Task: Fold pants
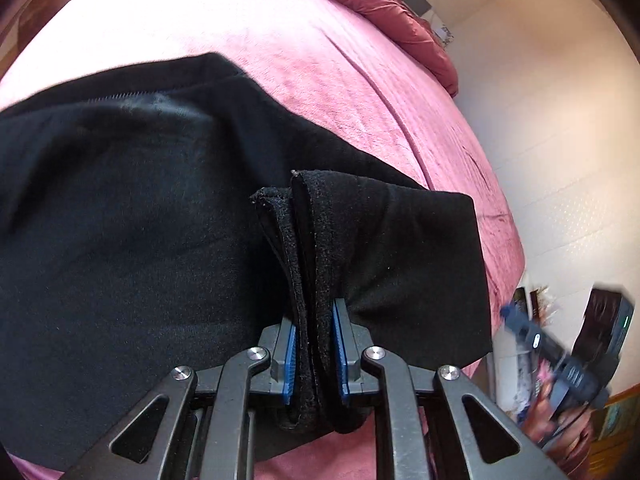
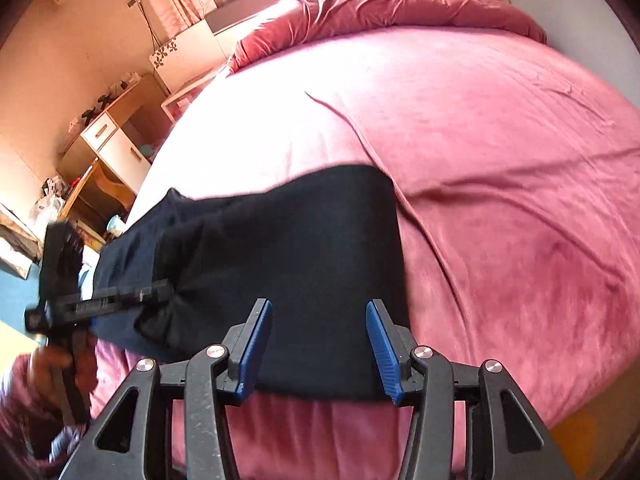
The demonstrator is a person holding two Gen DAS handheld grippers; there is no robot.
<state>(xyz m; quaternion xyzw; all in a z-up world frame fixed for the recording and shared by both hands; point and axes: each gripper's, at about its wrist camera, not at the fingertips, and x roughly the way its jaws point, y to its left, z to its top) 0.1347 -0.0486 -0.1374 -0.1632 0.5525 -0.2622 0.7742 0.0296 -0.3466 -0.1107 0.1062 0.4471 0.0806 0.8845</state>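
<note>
While left tongs (image 1: 314, 344) pinch the pants (image 1: 140, 220), right tongs (image 2: 320, 350) tilt down, parted.

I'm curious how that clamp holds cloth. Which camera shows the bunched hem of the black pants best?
The left wrist view: the bunched hem fills its centre, pinched between the left gripper's blue pads. The right wrist view shows only the left gripper from the side, the hem mostly hidden.

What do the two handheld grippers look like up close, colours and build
Both match: the left gripper and right gripper have dark grey, speckled metal linkage arms with triangular cut-outs, joined by round silver pivot bolts. Each finger ends in a black holder carrying a ribbed blue pad. Seen from the other side, the body is a black bar with small pale markings. No cables or sleeves show clearly.
</note>
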